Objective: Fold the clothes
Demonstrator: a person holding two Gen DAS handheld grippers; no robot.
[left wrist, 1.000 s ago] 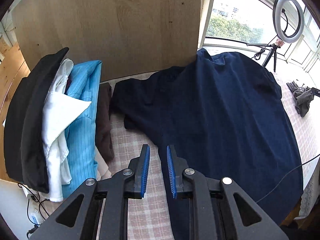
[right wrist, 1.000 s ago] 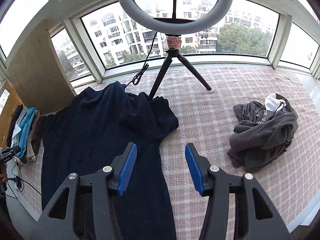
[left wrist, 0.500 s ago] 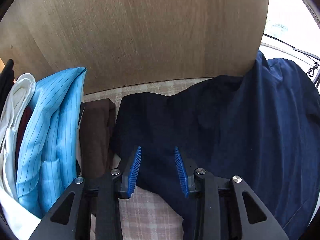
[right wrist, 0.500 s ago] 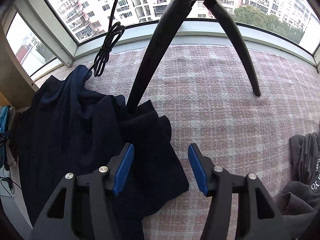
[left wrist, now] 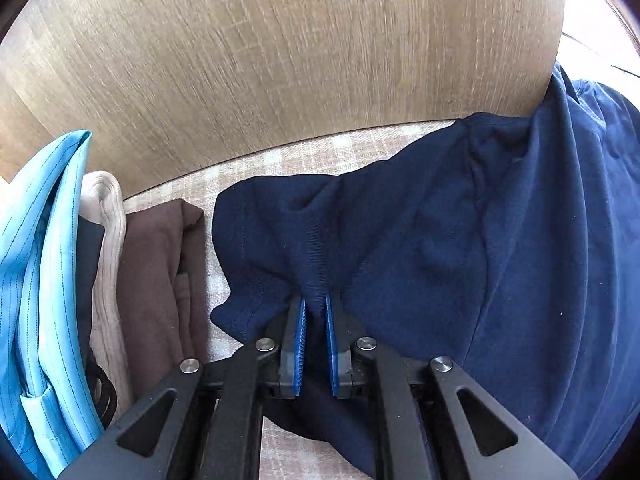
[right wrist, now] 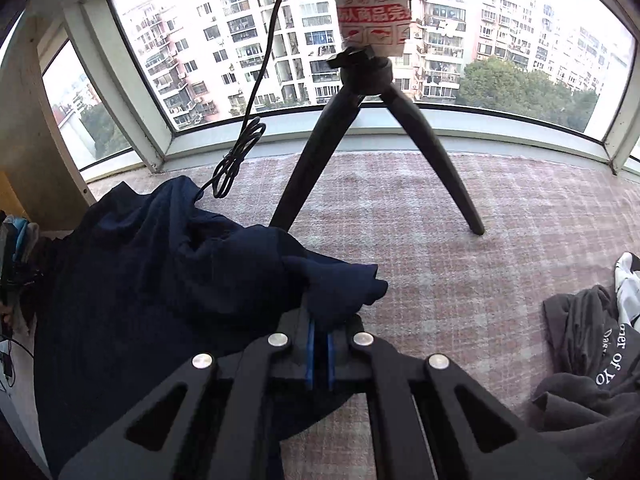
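Here the left gripper (left wrist: 316, 310) pinches a fold of the navy shirt (left wrist: 440, 248) between nearly closed blue pads, at the sleeve end nearest the wooden board (left wrist: 280, 60). The right gripper (right wrist: 319, 330) is clamped tight on the shirt's (right wrist: 160, 280) other sleeve, bunched just in front of the tripod (right wrist: 360, 128). Holding both sleeves at once probably lets the person lift and swing the spread shirt into a fold. The shirt lies flat on the checked cloth (right wrist: 460, 260). Left of it stands a stack of folded clothes (left wrist: 52, 280); right of it, well apart, a grey garment (right wrist: 592, 380) lies crumpled.
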